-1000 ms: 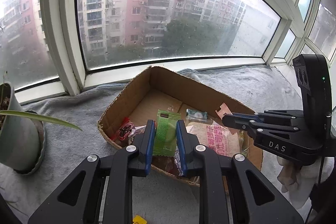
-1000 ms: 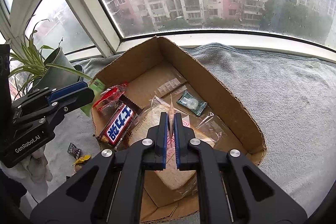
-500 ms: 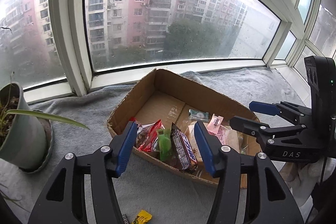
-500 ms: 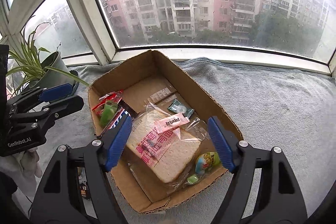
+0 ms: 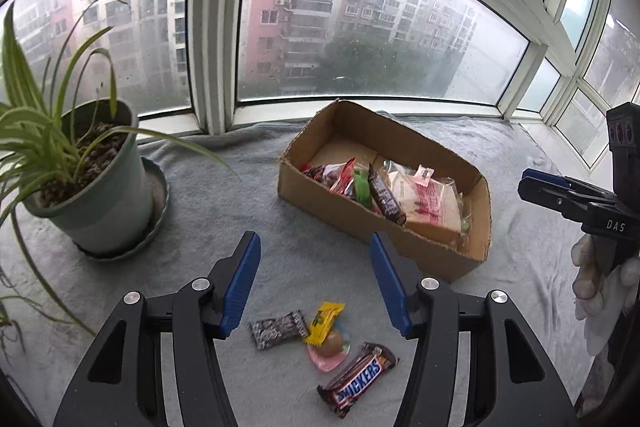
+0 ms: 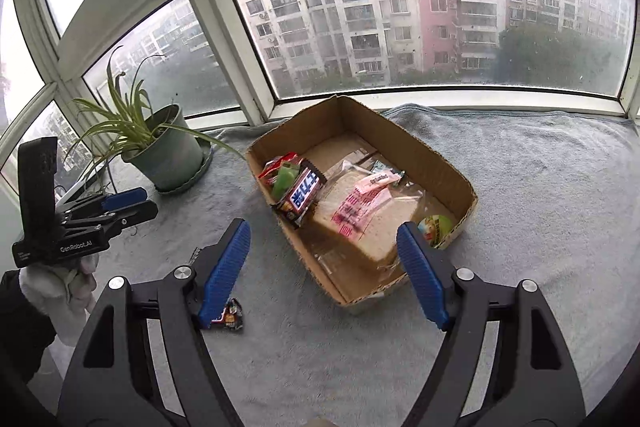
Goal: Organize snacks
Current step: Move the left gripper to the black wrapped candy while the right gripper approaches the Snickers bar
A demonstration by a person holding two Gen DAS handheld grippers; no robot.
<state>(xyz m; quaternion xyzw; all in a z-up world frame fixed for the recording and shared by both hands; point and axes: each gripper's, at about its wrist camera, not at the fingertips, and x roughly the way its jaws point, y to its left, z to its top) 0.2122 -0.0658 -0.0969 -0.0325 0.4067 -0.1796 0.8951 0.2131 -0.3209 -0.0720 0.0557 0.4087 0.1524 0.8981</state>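
A cardboard box [image 5: 328, 189] [image 6: 434, 157] on the grey blanket holds a bagged bread slice [image 5: 430, 205] [image 6: 360, 215], a Snickers bar [image 6: 302, 197], a green packet [image 5: 362, 187] [image 6: 286, 179], red packets and a pink sachet [image 6: 378, 179]. My left gripper [image 5: 316, 267] is open and empty, pulled back from the box over loose snacks: a Snickers bar [image 5: 358, 379], a yellow candy [image 5: 326, 317], a dark packet [image 5: 278, 329], a pink jelly cup [image 5: 330, 349]. My right gripper [image 6: 324, 251] is open and empty in front of the box. A dark packet [image 6: 230, 315] lies by its left finger.
A potted spider plant [image 5: 92, 183] [image 6: 164, 147] stands left of the box on a saucer. White window frames [image 5: 218, 27] run behind the ledge. The right gripper shows at the right edge of the left wrist view [image 5: 560, 195]. The left gripper shows at the left of the right wrist view [image 6: 108, 211].
Both grippers opened, dropping the green packet and the pink sachet into the box, then drew back from it. Loose snacks on the blanket came into view.
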